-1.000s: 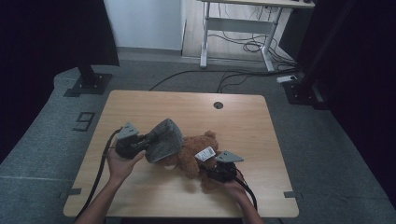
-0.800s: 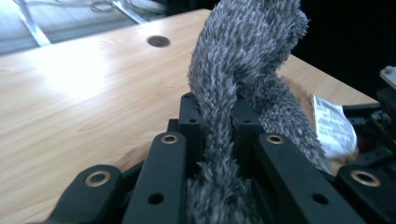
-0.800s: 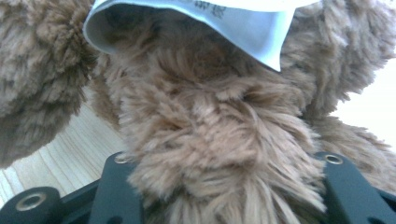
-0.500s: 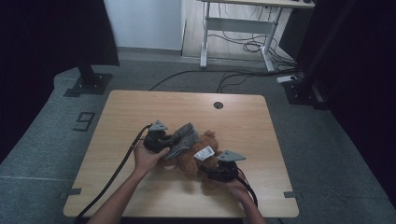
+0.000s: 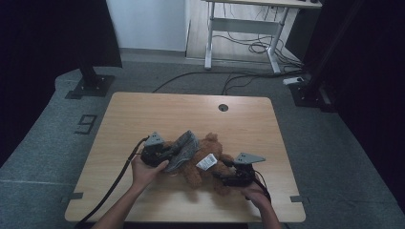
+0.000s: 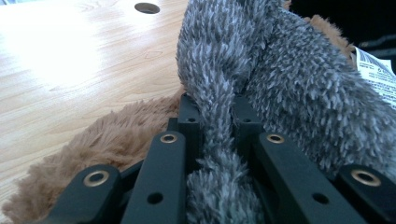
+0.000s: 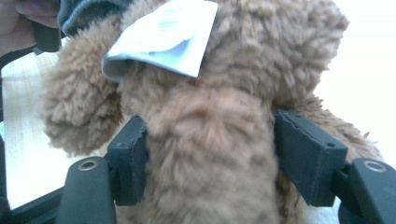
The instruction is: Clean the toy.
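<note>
Near the table's (image 5: 143, 114) front edge, a brown teddy bear (image 5: 203, 162) is clamped by the right gripper (image 5: 228, 177), while grey cloth (image 5: 184, 149) draped over its left side is pinched by the left gripper (image 5: 165, 156).

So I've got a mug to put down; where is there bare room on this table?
The far half of the light wooden table, from its back edge and round cable hole towards the toy, is bare, as is the near left corner. The near middle is crowded: the brown plush teddy bear, the grey fuzzy cloth and both hand-held grippers.
</note>
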A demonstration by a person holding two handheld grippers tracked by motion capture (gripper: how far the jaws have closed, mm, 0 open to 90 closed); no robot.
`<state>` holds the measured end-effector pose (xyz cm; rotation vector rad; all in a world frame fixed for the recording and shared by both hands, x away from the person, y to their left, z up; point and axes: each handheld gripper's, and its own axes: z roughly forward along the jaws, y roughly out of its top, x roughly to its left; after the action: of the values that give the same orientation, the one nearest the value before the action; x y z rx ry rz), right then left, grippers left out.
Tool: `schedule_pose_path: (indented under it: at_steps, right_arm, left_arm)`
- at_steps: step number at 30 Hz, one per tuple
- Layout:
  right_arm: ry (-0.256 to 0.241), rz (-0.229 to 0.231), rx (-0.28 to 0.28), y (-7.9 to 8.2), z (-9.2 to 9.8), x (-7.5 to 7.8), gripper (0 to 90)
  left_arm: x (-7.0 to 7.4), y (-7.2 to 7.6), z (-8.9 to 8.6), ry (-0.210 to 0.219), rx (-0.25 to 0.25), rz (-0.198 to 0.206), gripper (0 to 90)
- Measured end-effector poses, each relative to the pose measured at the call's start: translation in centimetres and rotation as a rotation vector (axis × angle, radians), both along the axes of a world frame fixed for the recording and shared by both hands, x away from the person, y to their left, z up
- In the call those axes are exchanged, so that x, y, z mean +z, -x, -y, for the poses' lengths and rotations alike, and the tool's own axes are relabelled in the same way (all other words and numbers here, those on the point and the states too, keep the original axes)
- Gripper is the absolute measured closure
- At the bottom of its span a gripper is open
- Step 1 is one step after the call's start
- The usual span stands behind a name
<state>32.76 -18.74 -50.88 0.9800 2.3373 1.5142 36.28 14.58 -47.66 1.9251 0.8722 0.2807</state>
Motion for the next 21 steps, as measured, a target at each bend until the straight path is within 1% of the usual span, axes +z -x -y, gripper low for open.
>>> schedule_pose_path:
  at_steps: [2,3,5,6,8,10,12,14,16,18,20,21]
  right_arm:
    - [-0.012,0.005,-0.005,0.0,0.5,0.4,28.0]
    - [-0.028,0.005,-0.010,0.0,0.8,0.6,27.4]
    - [-0.075,-0.002,-0.028,0.0,1.5,0.8,27.4]
    - [-0.086,-0.008,-0.035,-0.1,1.5,0.8,27.2]
    - [-0.076,-0.015,-0.035,-0.1,1.0,0.6,25.5]
    - [-0.056,-0.025,-0.027,-0.2,-0.1,0.3,24.4]
    - [-0.053,-0.044,-0.022,-0.5,-1.0,-0.1,22.3]
    - [-0.053,-0.049,-0.008,-0.7,-1.7,-0.5,21.3]
    - [-0.058,-0.044,-0.009,-0.7,-1.9,-0.8,24.1]
    - [-0.049,-0.033,-0.007,-0.6,-2.0,-0.9,26.7]
    - [-0.036,-0.015,-0.012,-0.4,-2.0,-1.1,30.0]
    - [-0.037,-0.014,-0.018,-0.4,-2.0,-1.2,31.6]
  left_arm:
    - [-0.1,0.2,0.0,0.000,0.002,0.007,78.4]
    - [-0.1,0.3,-0.1,0.004,0.001,0.006,78.4]
    - [-0.2,0.5,-0.1,0.011,-0.002,0.005,78.4]
    - [-0.2,0.7,-0.1,0.010,-0.007,0.008,78.4]
    - [-0.2,1.2,0.0,0.010,-0.020,0.011,78.4]
    - [-0.2,1.7,0.0,0.007,-0.025,0.016,78.5]
    - [-0.2,2.1,-0.1,0.004,-0.027,0.018,78.4]
    - [-0.1,2.3,-0.2,0.000,-0.024,0.017,78.4]
    - [0.2,2.3,-0.2,0.012,-0.025,0.006,78.3]
    - [0.8,2.1,0.1,0.012,-0.030,0.000,78.1]
    - [1.5,1.8,0.7,0.013,-0.041,0.001,78.1]
    - [1.8,1.7,1.2,0.015,-0.054,-0.001,78.0]
